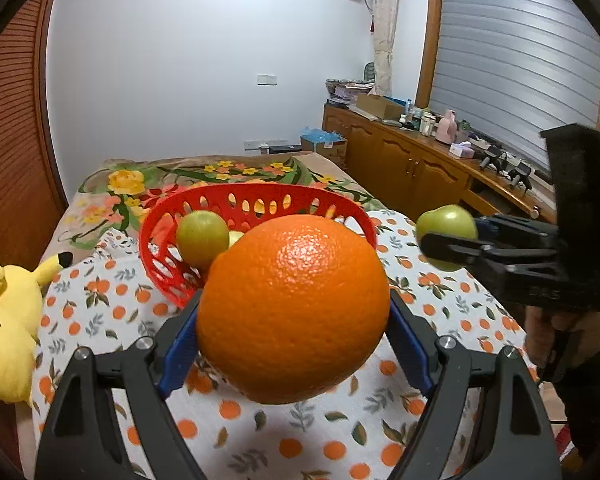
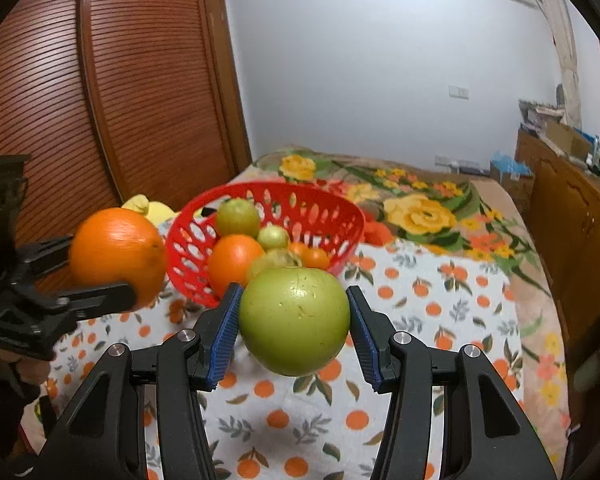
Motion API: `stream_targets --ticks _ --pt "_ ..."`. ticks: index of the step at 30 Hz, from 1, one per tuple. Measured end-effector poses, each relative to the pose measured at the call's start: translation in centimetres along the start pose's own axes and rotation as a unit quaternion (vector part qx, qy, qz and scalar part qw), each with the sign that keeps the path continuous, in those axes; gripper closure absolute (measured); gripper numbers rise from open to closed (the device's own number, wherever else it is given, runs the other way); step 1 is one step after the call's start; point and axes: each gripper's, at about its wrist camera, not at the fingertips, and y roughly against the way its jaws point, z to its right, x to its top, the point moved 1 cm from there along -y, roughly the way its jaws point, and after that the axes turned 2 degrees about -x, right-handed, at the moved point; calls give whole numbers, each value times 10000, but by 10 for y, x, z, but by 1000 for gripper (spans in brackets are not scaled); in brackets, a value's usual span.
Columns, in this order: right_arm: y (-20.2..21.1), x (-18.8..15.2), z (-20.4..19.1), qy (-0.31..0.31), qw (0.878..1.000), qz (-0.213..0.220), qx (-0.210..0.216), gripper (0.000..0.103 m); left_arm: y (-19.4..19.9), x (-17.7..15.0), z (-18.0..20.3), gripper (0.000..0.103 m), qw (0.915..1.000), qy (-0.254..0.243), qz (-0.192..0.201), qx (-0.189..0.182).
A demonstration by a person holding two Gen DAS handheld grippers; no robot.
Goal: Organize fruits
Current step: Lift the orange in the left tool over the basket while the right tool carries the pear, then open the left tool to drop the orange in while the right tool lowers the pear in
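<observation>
We hold a large orange (image 1: 294,308) clamped between the blue pads of our left gripper (image 1: 294,320), lifted above the orange-print tablecloth (image 1: 112,312). Our right gripper (image 2: 294,322) is closed narrower on a green apple (image 2: 294,320), also raised off the cloth. Just beyond both stands the red basket (image 2: 320,204), holding a smaller orange (image 2: 234,262) and several green fruits. A yellow plush toy (image 1: 4,320) lies at the left.

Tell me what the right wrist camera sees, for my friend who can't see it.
The right claw grips a green apple above an orange-print tablecloth. Behind it, a red basket holds oranges and small green fruits. At left, the left claw holds a big orange.
</observation>
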Motion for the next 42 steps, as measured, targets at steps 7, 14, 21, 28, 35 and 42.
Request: stream_targets --ticks 7,14,21,28,35,42 --pt "-11 14 0 125 9999 56 20 50 -21 15 -12 20 9999 31 -68 74" --pt "-22 19 6 136 9999 57 55 50 -40 28 -15 20 9999 -15 -112 94" --pt "-30 25 13 152 9998 51 67 50 -65 39 -18 20 9997 -36 -228 103" --pt "-35 29 18 168 9998 49 40 50 -86 48 -17 20 9993 -74 -360 103" --pt "-45 32 28 135 9999 2 -12 50 -104 53 -14 20 9986 -140 -497 87" --pt "-50 31 32 113 9999 -33 -53 50 -115 50 -18 19 9981 -77 -609 63"
